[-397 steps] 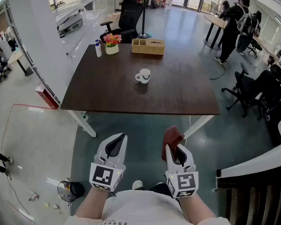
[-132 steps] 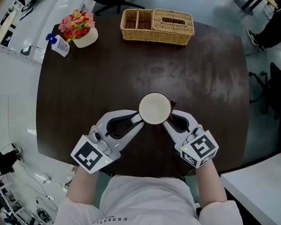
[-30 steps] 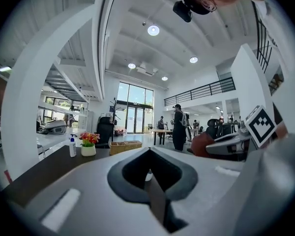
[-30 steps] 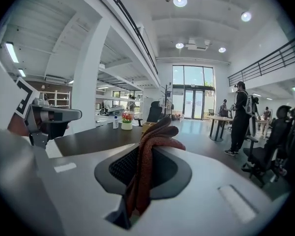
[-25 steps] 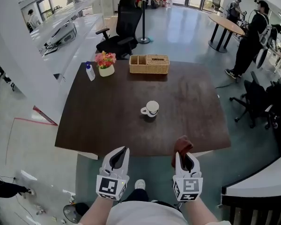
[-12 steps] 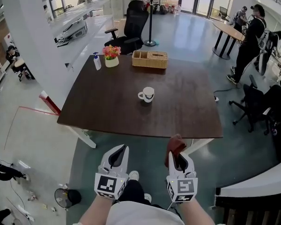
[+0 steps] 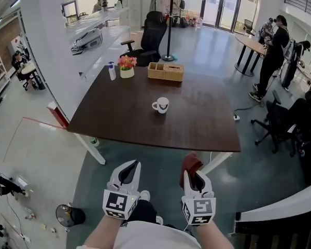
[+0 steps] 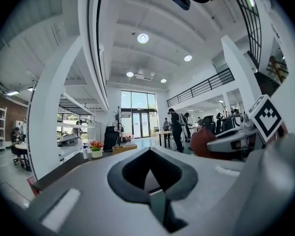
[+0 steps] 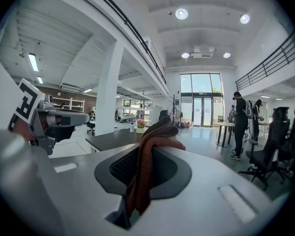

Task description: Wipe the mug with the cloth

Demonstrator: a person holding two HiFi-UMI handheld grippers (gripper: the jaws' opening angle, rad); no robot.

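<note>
Mug [image 7: 161, 105] seen upright on dark table [image 7: 197, 123], just above frame centre in head view, handle turned left. 2 grippers held low in frame, off table, well apart from mug. Right gripper [image 7: 193, 176] clenched on red-brown cloth [image 7: 190, 163]; cloth bunched between jaws, folds pushed out past tips. Left gripper [image 7: 129, 171] closed, jaws together, nothing held. Wicker basket [image 7: 166, 71], flowers [image 7: 127, 63], spray bottle [image 7: 112, 71] ranged along table's far edge.
</note>
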